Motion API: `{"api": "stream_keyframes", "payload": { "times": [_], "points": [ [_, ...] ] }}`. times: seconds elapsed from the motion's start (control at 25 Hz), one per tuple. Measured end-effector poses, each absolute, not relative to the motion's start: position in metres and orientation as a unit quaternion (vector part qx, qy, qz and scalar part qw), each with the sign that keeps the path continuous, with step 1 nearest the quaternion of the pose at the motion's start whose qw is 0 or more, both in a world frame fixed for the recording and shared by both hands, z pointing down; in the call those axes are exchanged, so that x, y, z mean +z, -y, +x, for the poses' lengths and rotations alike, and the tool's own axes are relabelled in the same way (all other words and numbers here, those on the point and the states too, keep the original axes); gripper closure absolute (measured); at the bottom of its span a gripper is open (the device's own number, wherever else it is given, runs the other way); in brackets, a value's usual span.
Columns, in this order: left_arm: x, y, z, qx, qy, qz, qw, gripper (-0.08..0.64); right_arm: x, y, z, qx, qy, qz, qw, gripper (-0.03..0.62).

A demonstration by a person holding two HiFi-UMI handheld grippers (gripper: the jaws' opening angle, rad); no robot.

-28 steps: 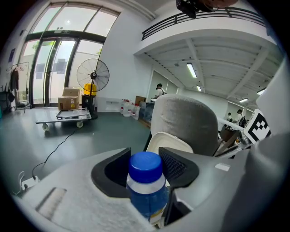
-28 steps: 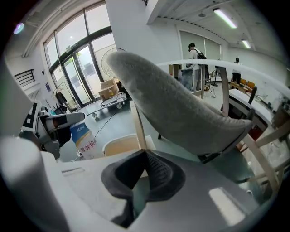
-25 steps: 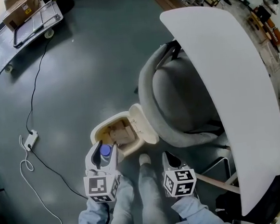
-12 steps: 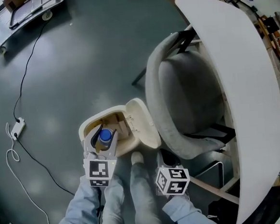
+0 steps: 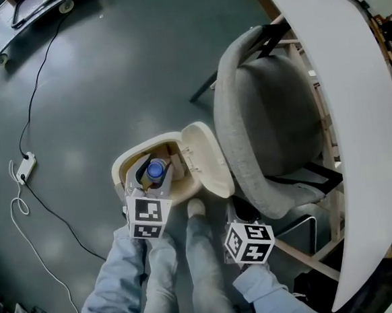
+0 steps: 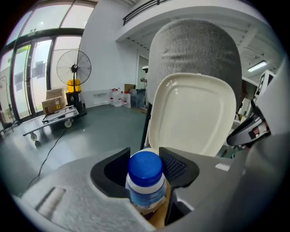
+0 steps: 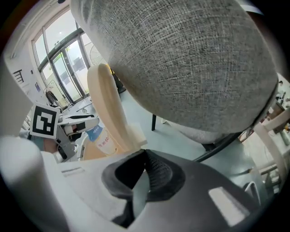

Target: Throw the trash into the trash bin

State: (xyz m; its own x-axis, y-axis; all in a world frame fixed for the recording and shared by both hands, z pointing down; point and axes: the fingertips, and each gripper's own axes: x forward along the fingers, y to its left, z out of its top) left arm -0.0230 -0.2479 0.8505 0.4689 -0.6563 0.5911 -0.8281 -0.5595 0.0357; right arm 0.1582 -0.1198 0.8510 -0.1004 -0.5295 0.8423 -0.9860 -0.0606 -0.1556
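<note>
A cream trash bin point(image 5: 119, 170) stands on the floor with its lid point(image 5: 206, 160) swung up against the chair. Brown trash lies inside it. My left gripper point(image 5: 151, 176) is shut on a small bottle with a blue cap point(image 5: 156, 169) and holds it neck-up in the bin's mouth. In the left gripper view the bottle point(image 6: 145, 176) sits between both pads, with the lid point(image 6: 192, 113) right behind it. My right gripper point(image 5: 240, 222) hangs beside the bin, under the chair's edge. Its jaws point(image 7: 144, 156) meet with nothing between them. From there the bottle point(image 7: 97, 136) shows past the lid point(image 7: 106, 113).
A grey upholstered chair point(image 5: 267, 113) crowds the bin's right side, under a white table point(image 5: 361, 106). The person's legs and a shoe point(image 5: 195, 210) are just in front of the bin. A cable with a power strip point(image 5: 23, 169) trails over the grey floor on the left.
My left gripper has sunk with the bottle from the bin's near rim into its opening. The right gripper has dropped a little beside the chair.
</note>
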Motion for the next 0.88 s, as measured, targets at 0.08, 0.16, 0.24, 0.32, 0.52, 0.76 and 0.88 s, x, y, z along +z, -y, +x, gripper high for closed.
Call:
{"api": "stream_keyframes", "payload": {
  "times": [0.08, 0.16, 0.24, 0.32, 0.52, 0.76, 0.88],
  "points": [
    [0.856, 0.246, -0.026, 0.278, 0.448, 0.834, 0.162, 0.336, 0.852, 0.121, 0.159, 0.403, 0.622, 0.609, 0.284, 0.589],
    [0.858, 0.245, -0.029, 0.268, 0.454, 0.832, 0.172, 0.302, 0.854, 0.121, 0.159, 0.404, 0.622, 0.608, 0.284, 0.589],
    [0.86, 0.243, -0.032, 0.262, 0.455, 0.832, 0.181, 0.301, 0.856, 0.121, 0.16, 0.404, 0.62, 0.609, 0.286, 0.589],
    [0.861, 0.241, -0.034, 0.258, 0.453, 0.833, 0.186, 0.301, 0.857, 0.121, 0.161, 0.406, 0.617, 0.611, 0.286, 0.589],
    [0.852, 0.24, -0.045, 0.232, 0.464, 0.832, 0.198, 0.301, 0.86, 0.122, 0.16, 0.409, 0.614, 0.613, 0.284, 0.589],
    [0.838, 0.24, -0.064, 0.217, 0.479, 0.826, 0.204, 0.301, 0.86, 0.129, 0.154, 0.407, 0.614, 0.616, 0.278, 0.589],
    [0.828, 0.238, -0.069, 0.208, 0.485, 0.824, 0.207, 0.301, 0.857, 0.131, 0.15, 0.404, 0.615, 0.617, 0.277, 0.589]
  ]
}}
